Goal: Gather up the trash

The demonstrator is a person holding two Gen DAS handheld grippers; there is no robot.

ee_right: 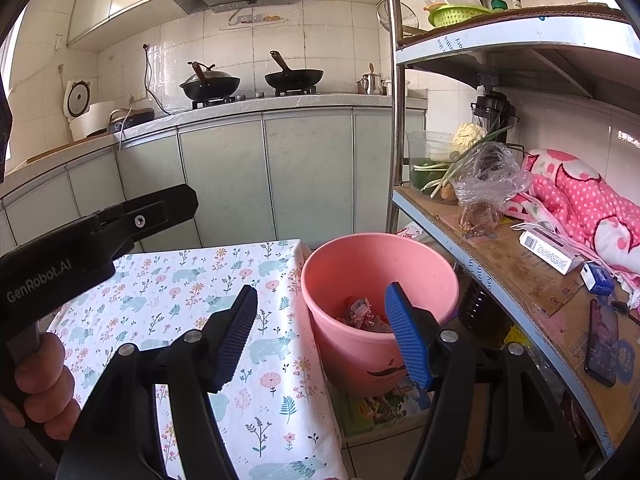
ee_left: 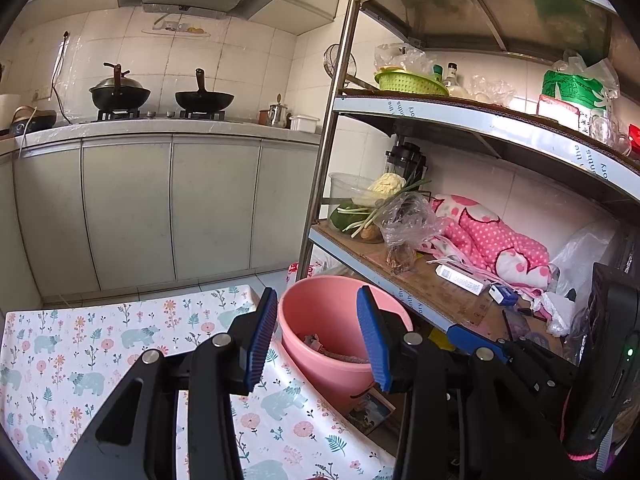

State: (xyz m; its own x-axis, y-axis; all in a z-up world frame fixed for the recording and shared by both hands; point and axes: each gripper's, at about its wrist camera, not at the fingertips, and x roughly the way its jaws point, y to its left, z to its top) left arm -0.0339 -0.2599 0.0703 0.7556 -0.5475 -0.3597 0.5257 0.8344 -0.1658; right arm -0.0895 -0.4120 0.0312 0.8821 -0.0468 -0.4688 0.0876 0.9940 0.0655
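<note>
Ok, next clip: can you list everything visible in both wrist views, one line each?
bucket: one, pink, on the floor between table and shelf rack, crumpled trash inside
table: one, white floral bear-print cloth, left of the bucket
woks: two, black, on the stove; the left one lidded
shelf rack: one, metal with white edges, right side
colander: one, green, upper shelf
plastic bag: one, clear, middle shelf
cloth: one, pink polka-dot, middle shelf
phone: one, dark, front shelf edge
left gripper: blue pads, open, empty
right gripper: blue pads, open, empty
</note>
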